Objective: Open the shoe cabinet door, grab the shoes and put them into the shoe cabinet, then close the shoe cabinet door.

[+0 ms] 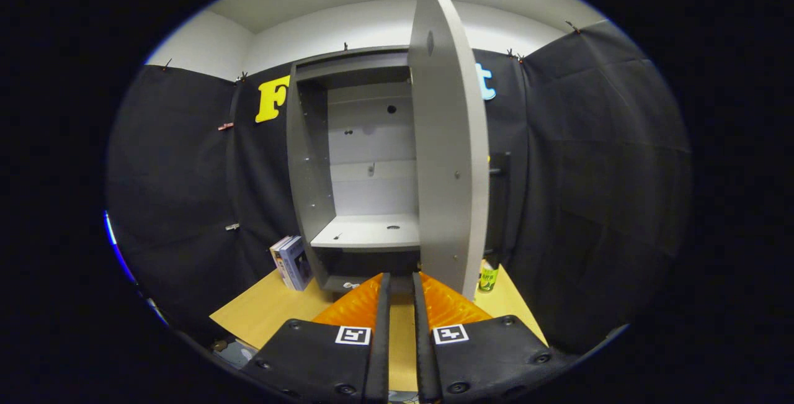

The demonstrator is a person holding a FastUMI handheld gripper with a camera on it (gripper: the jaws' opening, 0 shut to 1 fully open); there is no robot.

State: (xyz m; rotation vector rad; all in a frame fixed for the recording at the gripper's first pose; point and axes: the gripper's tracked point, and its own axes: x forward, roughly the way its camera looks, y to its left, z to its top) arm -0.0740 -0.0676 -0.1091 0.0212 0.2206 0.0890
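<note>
- While the shoe cabinet (372,162) stands at the back of the counter (260,314) with its door (450,143) swung out edge-on toward the camera, the first step looks done.
- Claw (401,286) sits low over the counter, aimed at the cabinet base; fingers nearly together with a narrow gap, nothing between them, so closed on nothing.
- Door hangs just ahead of the fingers, slightly to their right, leaving the interior reachable from the left of it.
- Middle shelf (369,232) is bare, so is the dark bottom compartment below it; small white bit at bottom front, can't tell what.
- Can't spot any shoes from this angle, so likely off to a side or behind; next step judged: turn away to find and grab them.
- Books (291,261) lean beside cabinet's left foot; a green can (488,277) stands just right of the door's lower edge, both clutter to avoid.
- Risk: the door may get bumped while loading.
</note>
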